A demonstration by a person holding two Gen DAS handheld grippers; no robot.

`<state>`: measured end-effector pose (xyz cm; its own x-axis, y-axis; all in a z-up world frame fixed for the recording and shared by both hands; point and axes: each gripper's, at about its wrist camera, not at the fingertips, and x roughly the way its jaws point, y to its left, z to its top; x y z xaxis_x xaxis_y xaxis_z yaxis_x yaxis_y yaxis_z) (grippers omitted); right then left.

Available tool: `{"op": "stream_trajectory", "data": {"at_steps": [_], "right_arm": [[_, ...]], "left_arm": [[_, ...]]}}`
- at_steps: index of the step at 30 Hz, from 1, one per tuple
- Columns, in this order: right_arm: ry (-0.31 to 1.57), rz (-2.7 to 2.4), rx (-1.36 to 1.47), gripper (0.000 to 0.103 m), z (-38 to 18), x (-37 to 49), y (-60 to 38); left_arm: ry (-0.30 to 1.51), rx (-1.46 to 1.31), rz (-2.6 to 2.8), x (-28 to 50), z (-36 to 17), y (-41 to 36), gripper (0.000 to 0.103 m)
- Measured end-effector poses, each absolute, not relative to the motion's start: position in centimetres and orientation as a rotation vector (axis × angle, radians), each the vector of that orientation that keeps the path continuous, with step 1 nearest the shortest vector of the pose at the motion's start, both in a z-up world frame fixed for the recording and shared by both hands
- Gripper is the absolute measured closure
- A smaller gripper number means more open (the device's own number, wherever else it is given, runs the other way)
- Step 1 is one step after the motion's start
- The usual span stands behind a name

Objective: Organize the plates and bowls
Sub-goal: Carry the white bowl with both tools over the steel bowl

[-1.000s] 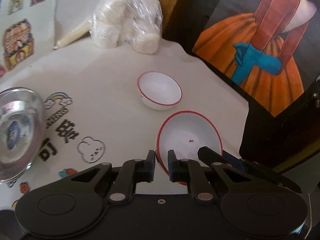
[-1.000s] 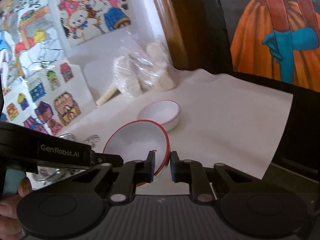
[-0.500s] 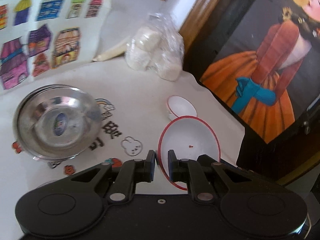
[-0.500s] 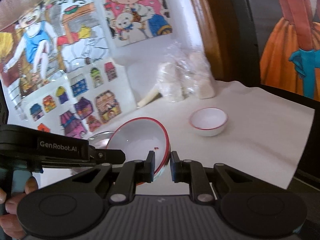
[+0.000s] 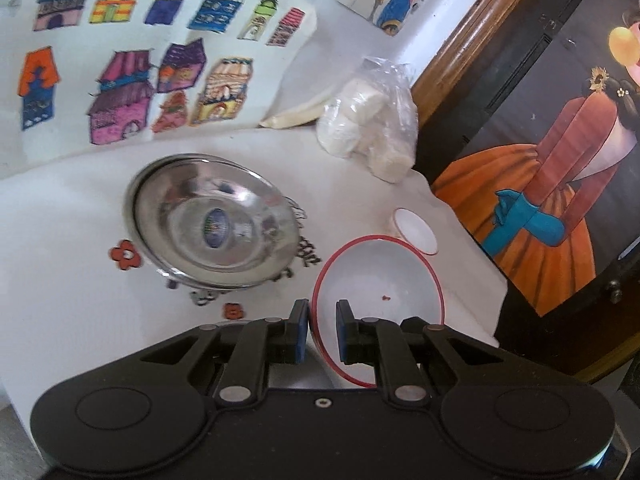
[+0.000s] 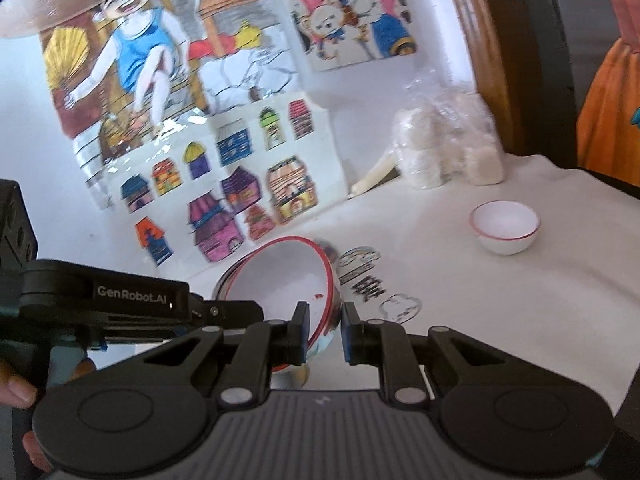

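A large white bowl with a red rim (image 5: 380,292) hangs tilted above the table, held at two sides of its rim. My left gripper (image 5: 322,320) is shut on its near-left rim. My right gripper (image 6: 324,328) is shut on the other side of the large bowl (image 6: 280,280). In the right wrist view the left gripper's fingers (image 6: 236,312) reach in from the left. A steel bowl (image 5: 216,224) stands on the cloth just left of the held bowl, and its edge (image 6: 334,254) peeks out behind it. A small red-rimmed white bowl (image 5: 416,232) (image 6: 504,226) stands further right.
A clear bag of white lumps (image 5: 368,120) lies at the back against the wall. Coloured house drawings (image 5: 140,76) lean behind the steel bowl. A painting (image 5: 560,184) stands past the table's right edge. A person's fingers (image 6: 16,392) grip the left tool.
Both grippers have carried the large bowl to the left, away from the small bowl. The steel bowl has come from the left edge of view to beside the held bowl.
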<state>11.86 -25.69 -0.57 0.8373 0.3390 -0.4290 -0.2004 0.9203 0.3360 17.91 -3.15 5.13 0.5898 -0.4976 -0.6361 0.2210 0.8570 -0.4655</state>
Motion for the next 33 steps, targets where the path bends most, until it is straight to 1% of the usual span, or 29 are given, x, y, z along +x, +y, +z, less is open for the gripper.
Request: {"op": "stream_trajectory", "data": {"at_steps": [8,17,30,33], "right_arm": [[0.550,0.345,0.272,0.084,-1.4,11.5,-24.1],[0.590,0.382,0.272,0.084,-2.3,11.6,-23.2],[0.656,0.429,0.247,0.084,-3.3,11.7,-21.9],[0.664,0.436,0.242,0.082,-3.3,11.7,-21.7]], "left_arm": [[0.840,-0.314,-0.411,16.4,4.5,-1.3,0.089],[0.859,-0.313,-0.388,14.5,3.0,-0.3,0.088],[0.864,-0.294,-0.349,13.1,2.3,0.7,0.088],[0.871,-0.303,-0.341,13.0,2.1,0.9,0.088]]}}
